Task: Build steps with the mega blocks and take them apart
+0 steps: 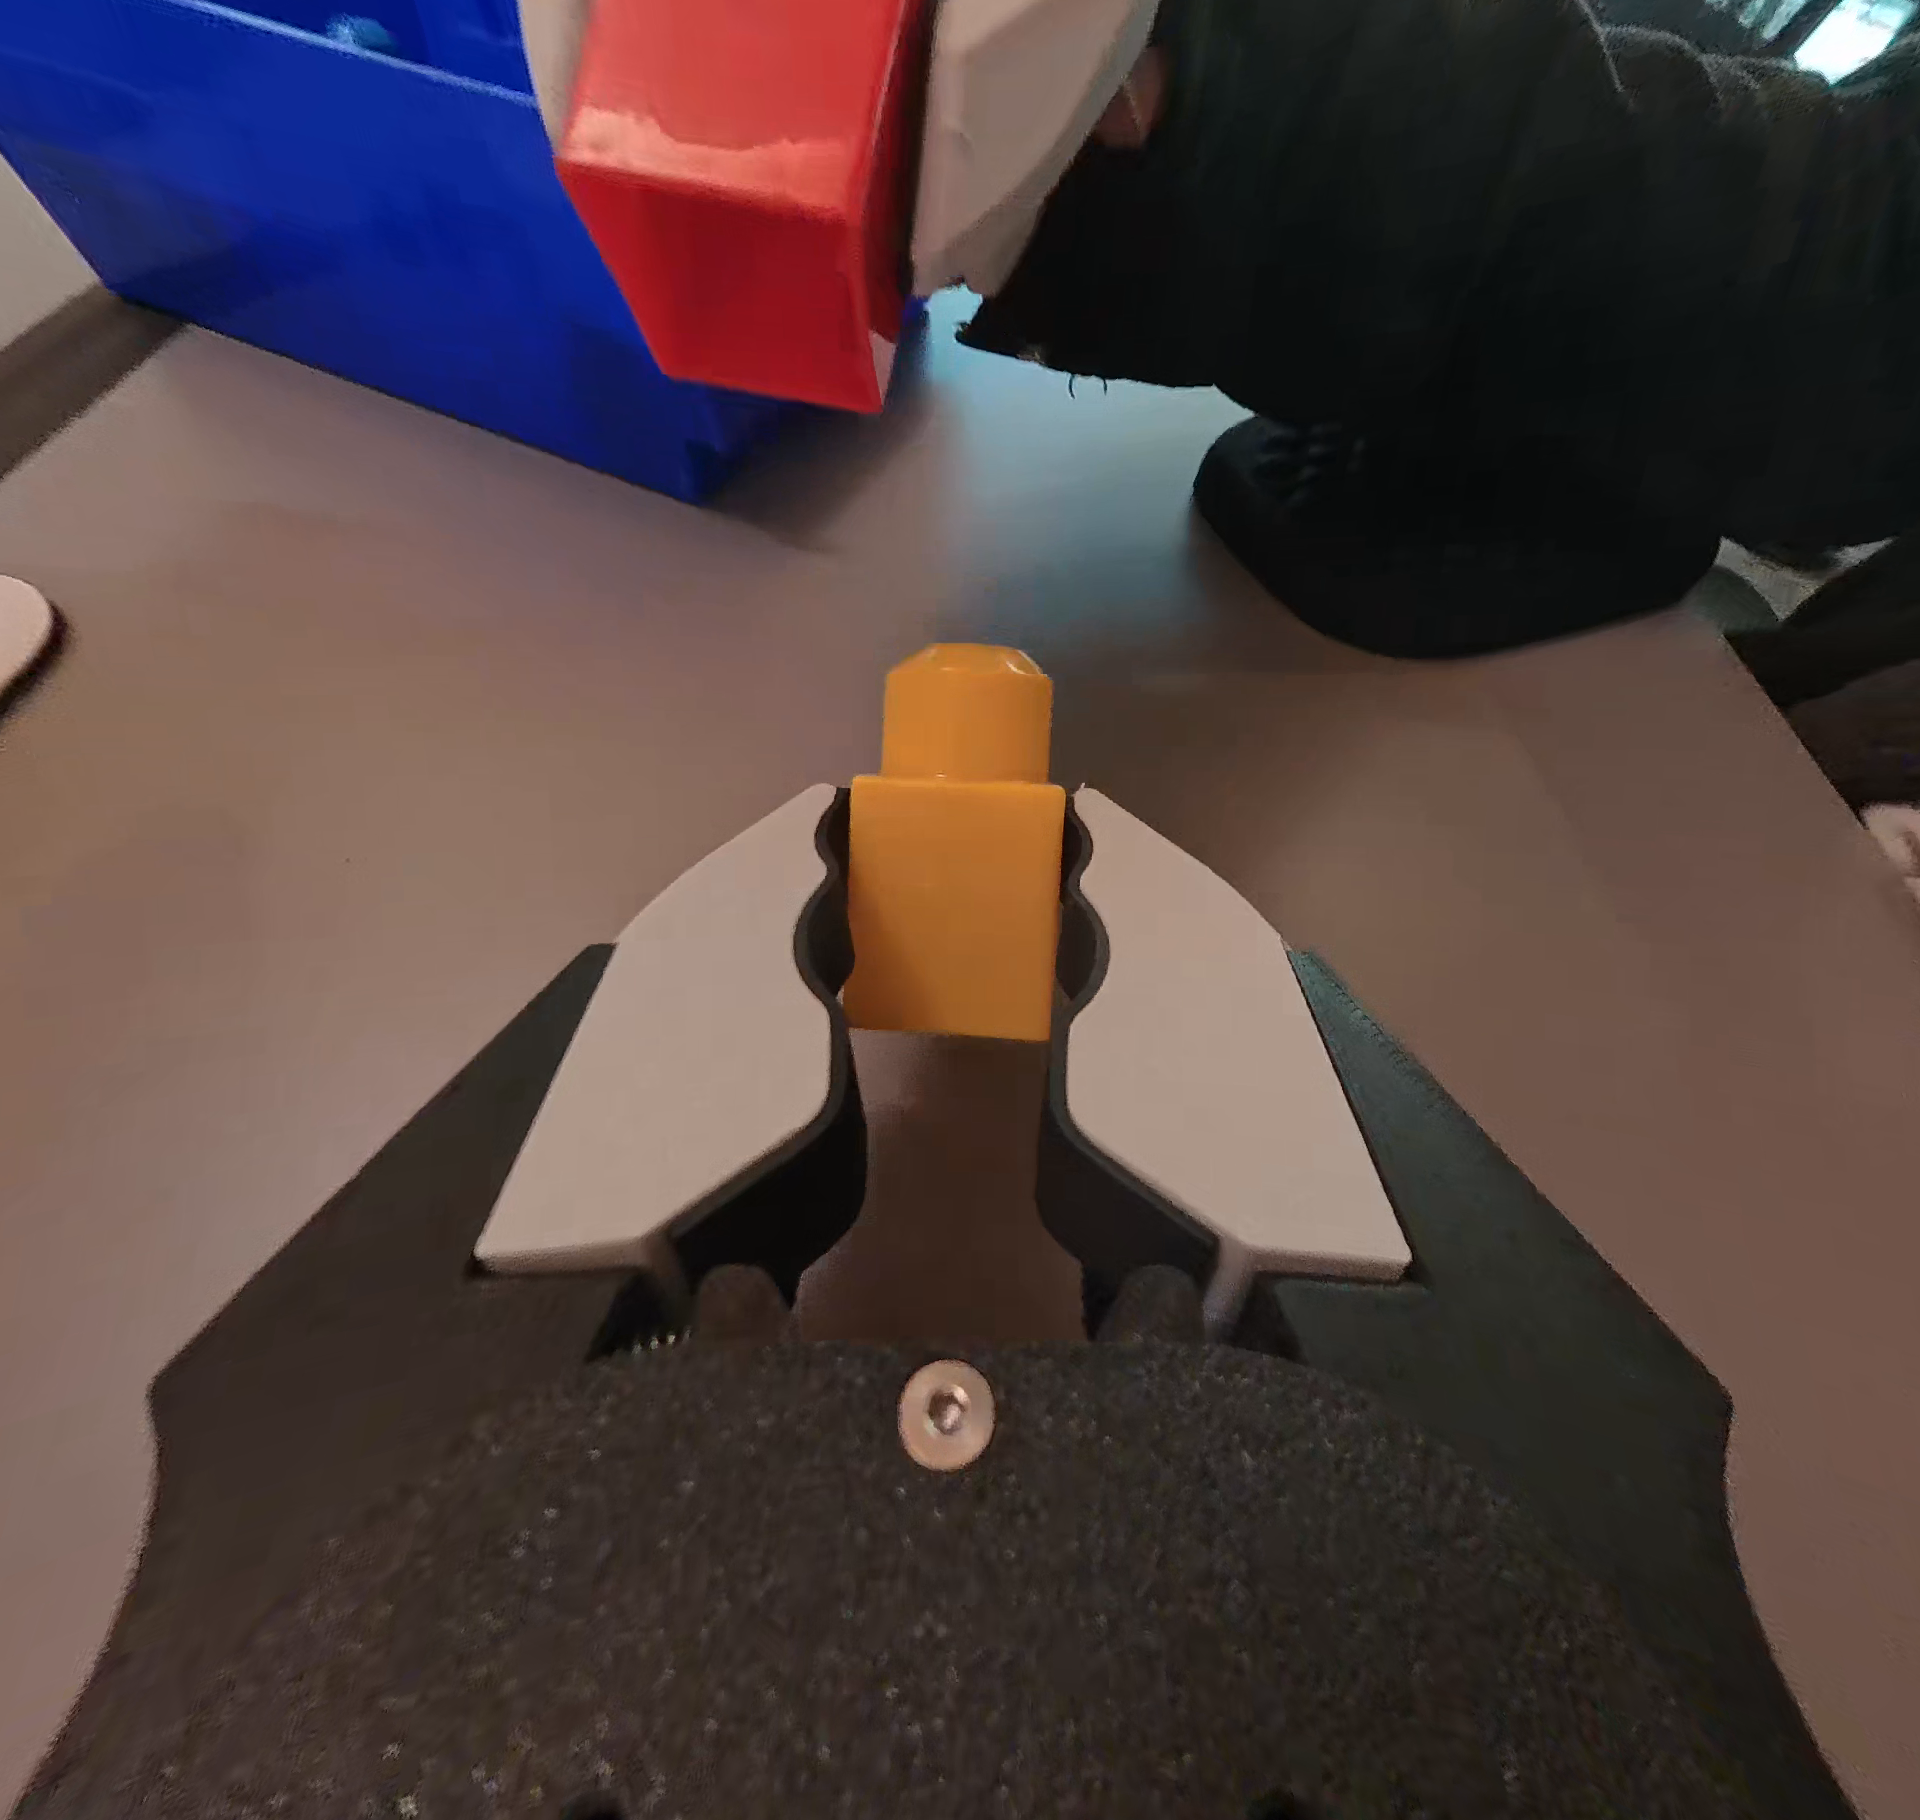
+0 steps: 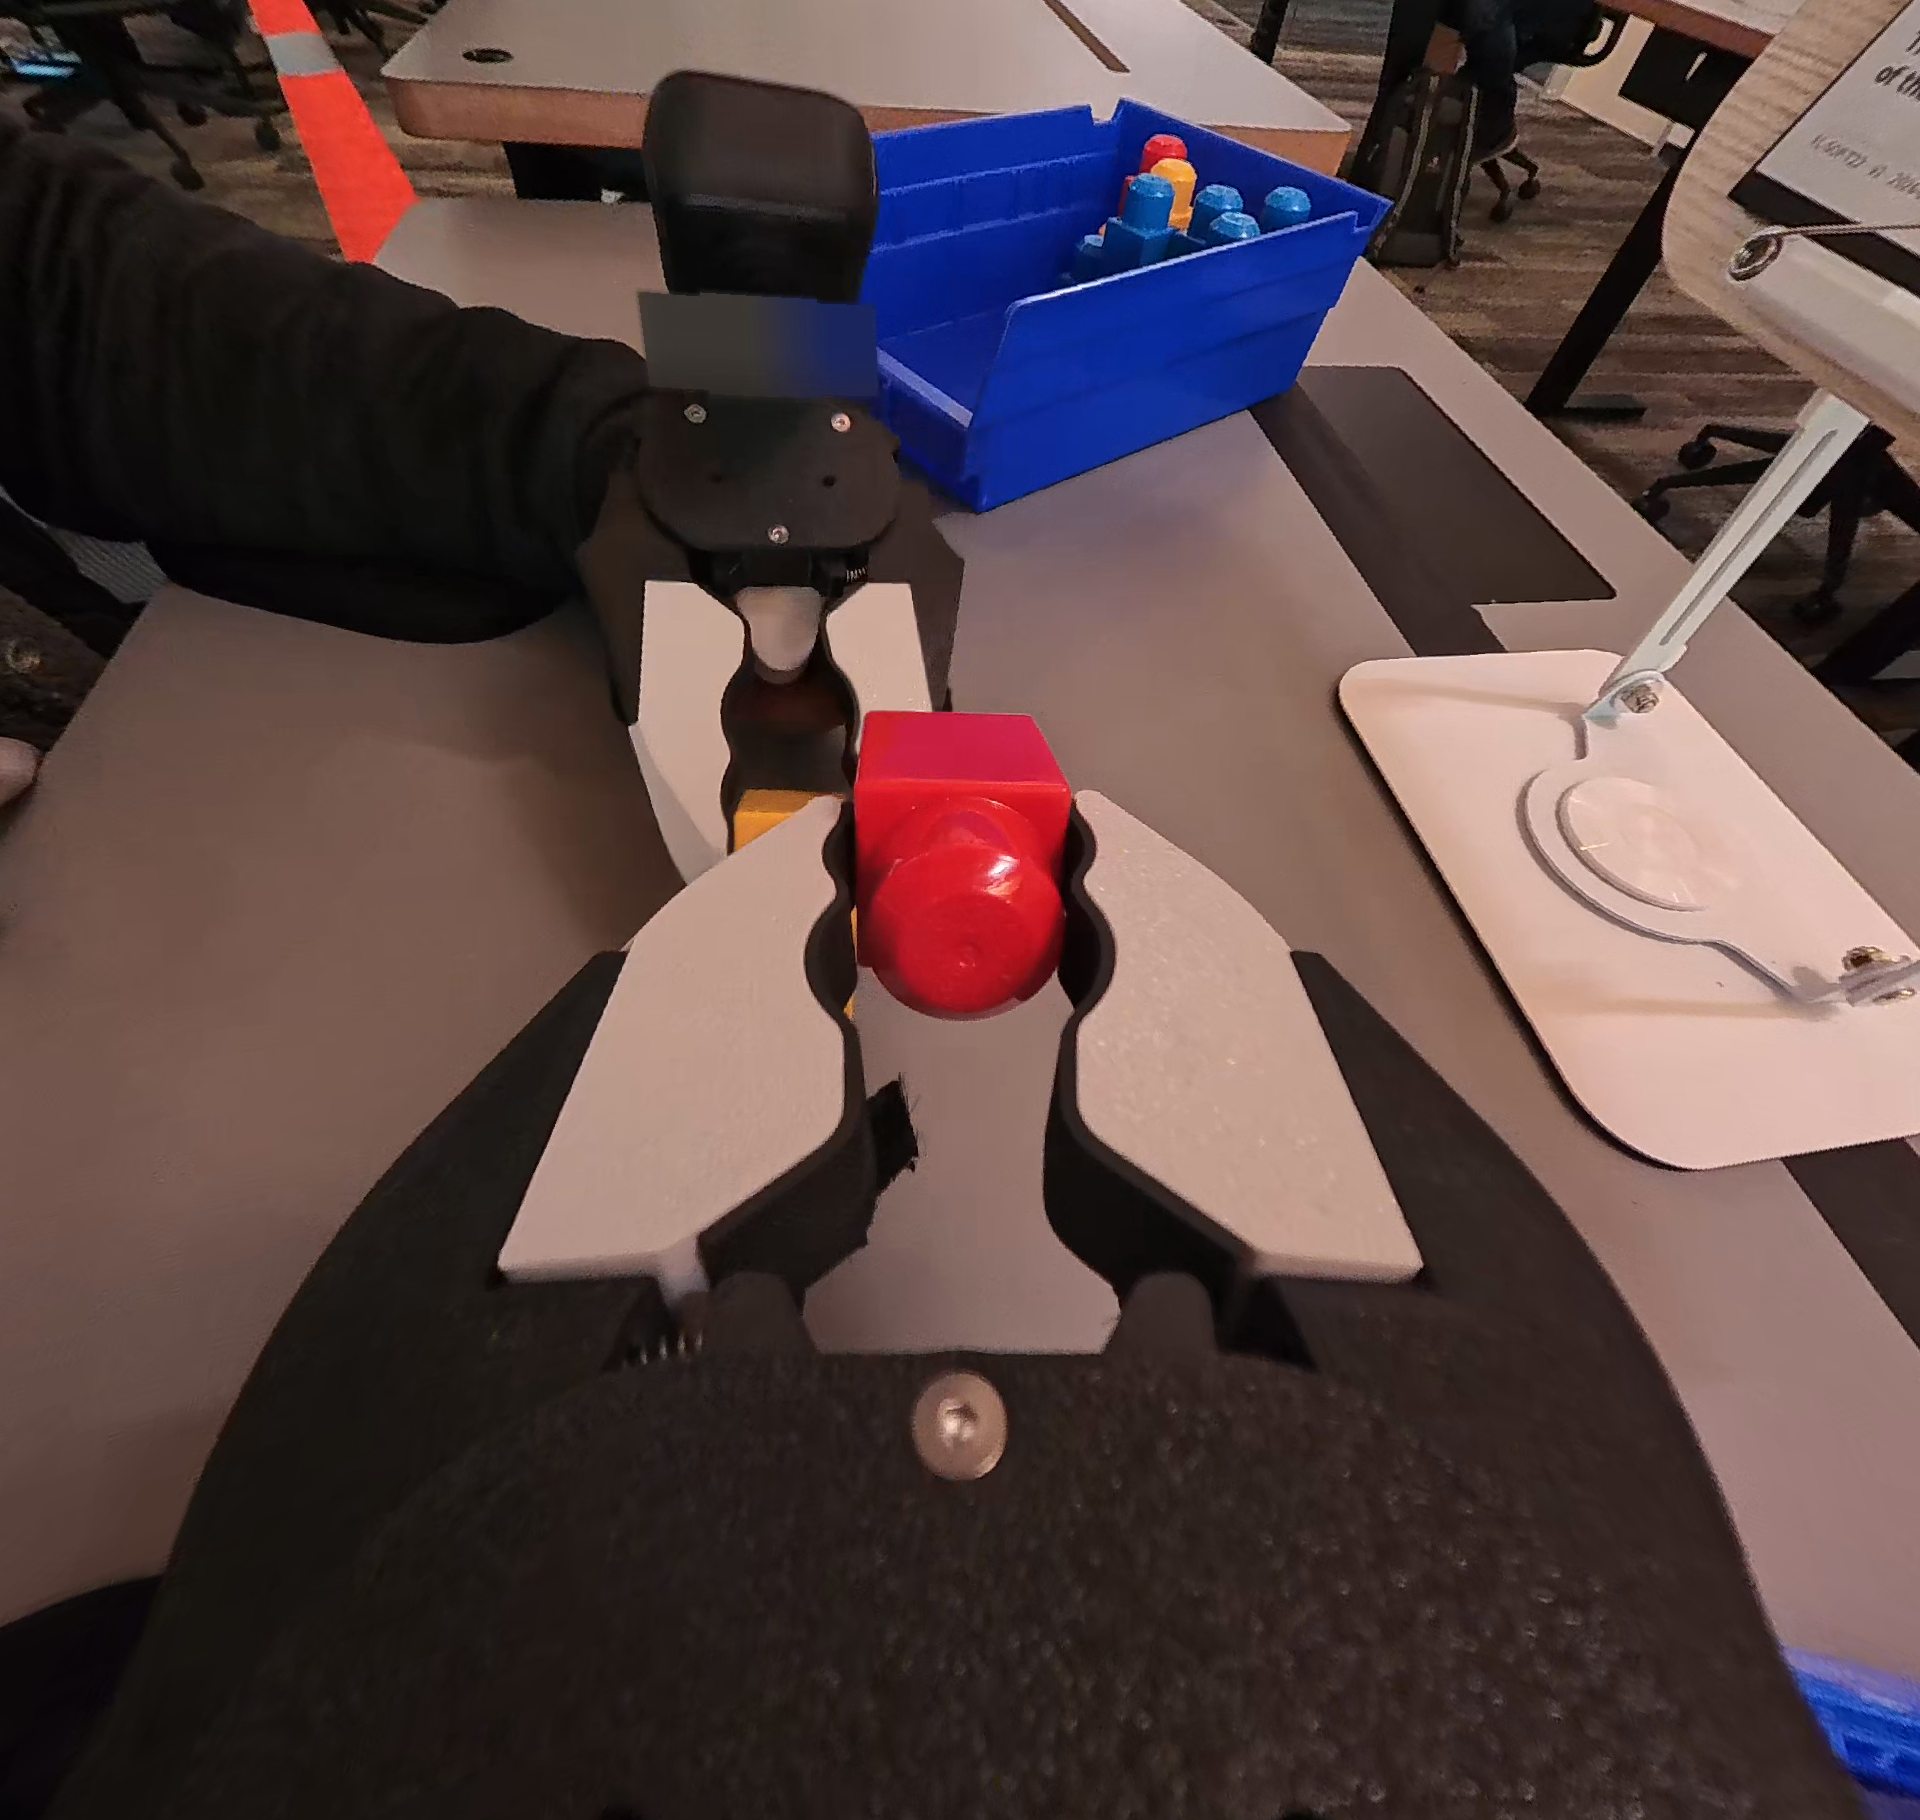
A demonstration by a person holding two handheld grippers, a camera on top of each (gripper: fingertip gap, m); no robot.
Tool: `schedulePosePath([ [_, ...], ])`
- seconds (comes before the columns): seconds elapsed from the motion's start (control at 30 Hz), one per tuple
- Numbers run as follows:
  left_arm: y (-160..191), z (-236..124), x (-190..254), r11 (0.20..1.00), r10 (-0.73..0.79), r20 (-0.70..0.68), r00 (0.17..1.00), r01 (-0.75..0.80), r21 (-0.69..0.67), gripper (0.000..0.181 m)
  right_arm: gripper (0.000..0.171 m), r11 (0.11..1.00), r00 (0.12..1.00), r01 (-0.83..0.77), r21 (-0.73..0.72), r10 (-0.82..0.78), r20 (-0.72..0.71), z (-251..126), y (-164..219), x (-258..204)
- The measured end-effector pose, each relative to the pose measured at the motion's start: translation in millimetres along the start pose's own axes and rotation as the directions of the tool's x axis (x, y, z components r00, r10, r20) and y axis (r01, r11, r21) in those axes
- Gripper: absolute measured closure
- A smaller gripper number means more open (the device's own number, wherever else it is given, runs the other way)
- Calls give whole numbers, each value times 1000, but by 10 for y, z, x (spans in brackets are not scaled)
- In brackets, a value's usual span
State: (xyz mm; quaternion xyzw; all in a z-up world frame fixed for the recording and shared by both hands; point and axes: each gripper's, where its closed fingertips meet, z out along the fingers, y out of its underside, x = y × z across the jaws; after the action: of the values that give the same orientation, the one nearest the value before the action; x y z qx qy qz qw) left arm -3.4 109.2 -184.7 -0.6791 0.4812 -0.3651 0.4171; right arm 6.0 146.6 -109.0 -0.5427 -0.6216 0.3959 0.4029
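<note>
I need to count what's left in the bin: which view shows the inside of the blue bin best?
The right wrist view: the bin sits open, blocks visible inside. The left wrist view shows only its outer wall.

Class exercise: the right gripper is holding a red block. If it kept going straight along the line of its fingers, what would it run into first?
Probably the left gripper, which faces it head-on holding the yellow block. The red block would likely touch first, though the gap between them is hard to judge.

Yellow block [image 1: 951, 903], single stud pointing forward, held above the grey table. Red block [image 2: 961, 835], stud facing the camera, is held just beside it. More blue, red and yellow blocks [image 2: 1195, 207] lie in a blue bin [image 2: 1122, 357]
</note>
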Motion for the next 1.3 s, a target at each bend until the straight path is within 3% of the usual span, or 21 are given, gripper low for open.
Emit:
schedulePosePath([
  [0.2,121,-56,87,998,13,-66,998,-18,-68,144,135,1000,1000,-1,3,1,-10,-13,1,19],
  [0.37,525,-160,35,954,60,-58,997,-74,-291,144,135,1000,1000,-2,6,2,-15,-25,0,31],
  [0.67,577,-183,5,934,94,-38,995,-101,-341,143,135,1000,1000,-4,1,4,-14,-18,19,34],
  [0.77,593,-238,10,931,70,-46,997,-81,-355,124,135,1000,1000,-3,2,3,-13,-20,17,31],
  [0.87,366,-428,-54,970,2,-20,1000,-7,-242,115,135,1000,1000,-1,12,1,-14,-34,-7,31],
  [0.97,-115,-659,-159,1000,-18,36,999,18,15,134,135,999,1000,-1,38,1,-7,-41,-46,21],
  [1.07,-448,-741,-147,981,-31,49,998,20,195,144,135,997,1000,17,76,-17,7,-28,-121,-26],
  [1.2,-586,-577,-17,964,-109,-23,994,111,243,139,135,994,996,79,75,-82,38,52,-202,-176],
  [1.3,-592,-455,47,974,-69,9,998,66,218,138,135,995,993,98,-3,-98,66,142,-144,-272],
])
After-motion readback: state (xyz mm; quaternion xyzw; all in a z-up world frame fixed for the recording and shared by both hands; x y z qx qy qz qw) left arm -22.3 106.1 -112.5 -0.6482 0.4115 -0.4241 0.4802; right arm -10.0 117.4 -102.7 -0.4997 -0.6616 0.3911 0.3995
